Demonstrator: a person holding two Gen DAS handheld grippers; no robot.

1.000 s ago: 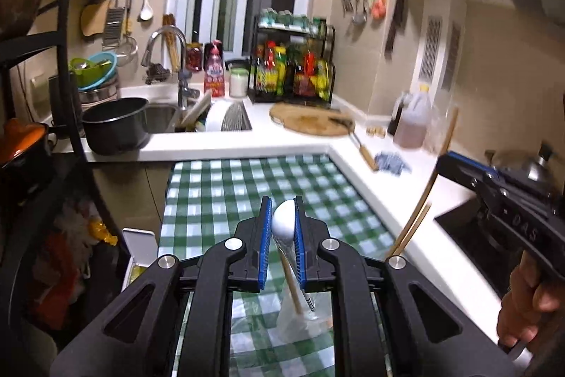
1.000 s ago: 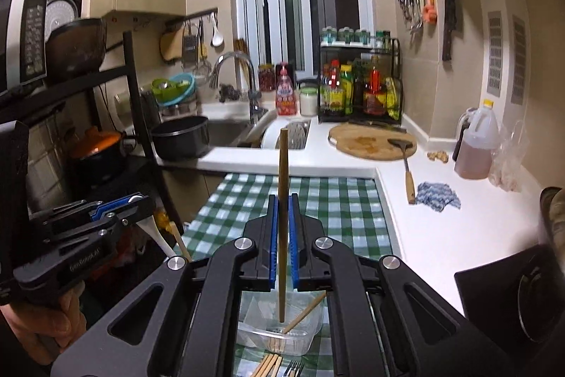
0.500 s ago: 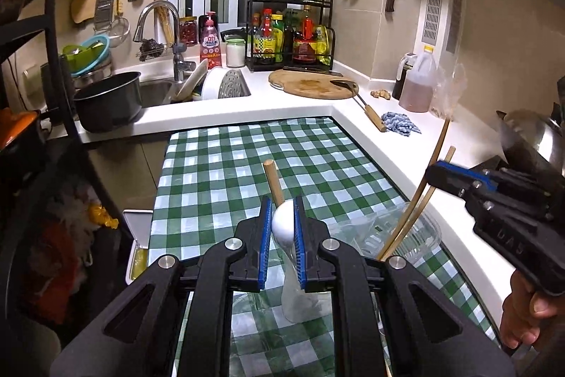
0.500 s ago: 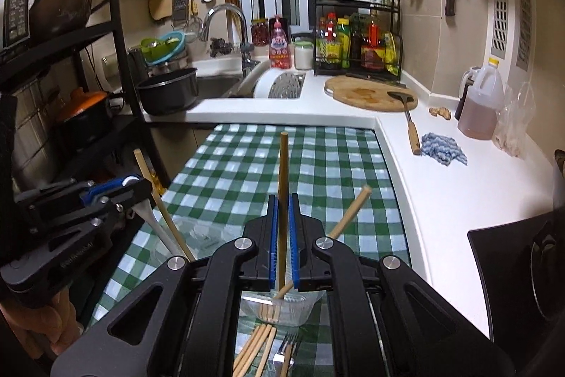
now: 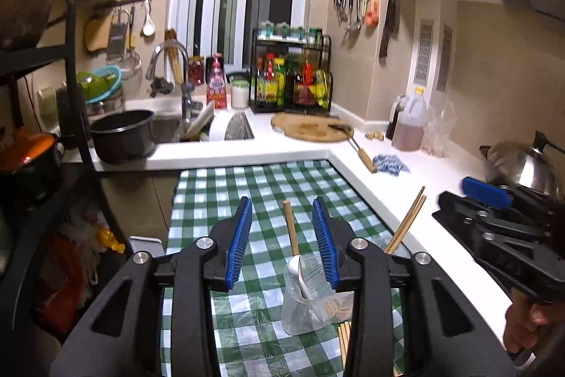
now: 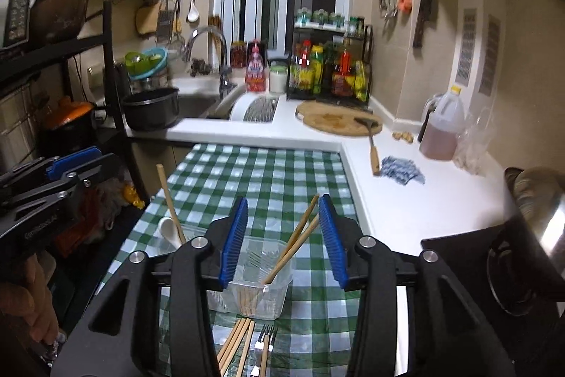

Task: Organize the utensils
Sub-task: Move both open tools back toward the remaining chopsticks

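Two claws hang over the green checked tabletop (image 5: 226, 193), and both are opening. The left claw (image 5: 282, 235) has its blue pads apart with nothing pressed between them. Just past its pads stands a clear plastic cup (image 5: 300, 306). A white spoon (image 5: 295, 271) with a wooden handle leans in that cup, its handle sticking up between the pads without touching them.

The right claw (image 6: 282, 235) also has its blue pads apart and grips nothing. Just past it sits a clear square tub (image 6: 261, 285). Two wooden chopsticks (image 6: 300, 239) lean in the tub, with their tips poking up between the pads. More chopsticks (image 6: 236, 341) lie flat on the tabletop just in front of the tub, nearer the camera. A small fork (image 6: 263, 345) lies beside them.

From the right claw's camera, the cup with the spoon stands just left of the tub. A hand (image 5: 529, 324) holds the right claw's handle, well to the right of the cup in the left claw's camera.
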